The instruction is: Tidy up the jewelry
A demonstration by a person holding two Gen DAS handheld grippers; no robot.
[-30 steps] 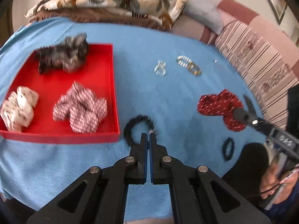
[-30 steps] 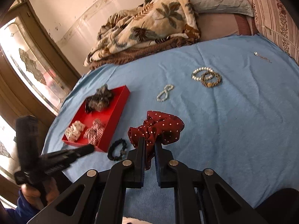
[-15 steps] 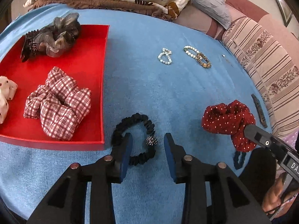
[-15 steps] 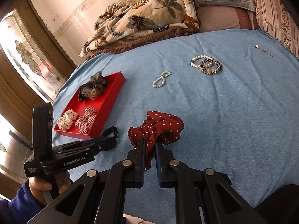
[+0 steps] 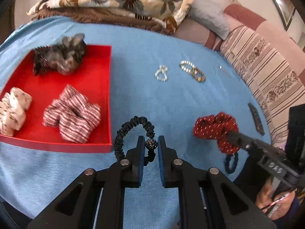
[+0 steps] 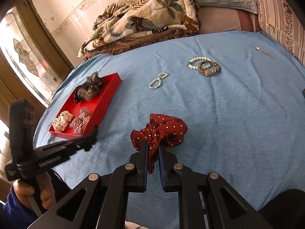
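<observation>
Black hair tie, beaded: lies on the blue cover, just outside the near right corner of the red tray, at 6 o'clock in the left wrist view. Left gripper: shut a second ago, spread wide around the bead half a second ago, now closing, the bead between the jaws with slim gaps either side; grip not yet made. Judgement: pickup in progress, tray next. Red dotted scrunchie: at 3 o'clock of the tie, clamped as before in the right gripper. Pearl bracelets at 12 o'clock, unsorted. Tray holds three scrunchies
</observation>
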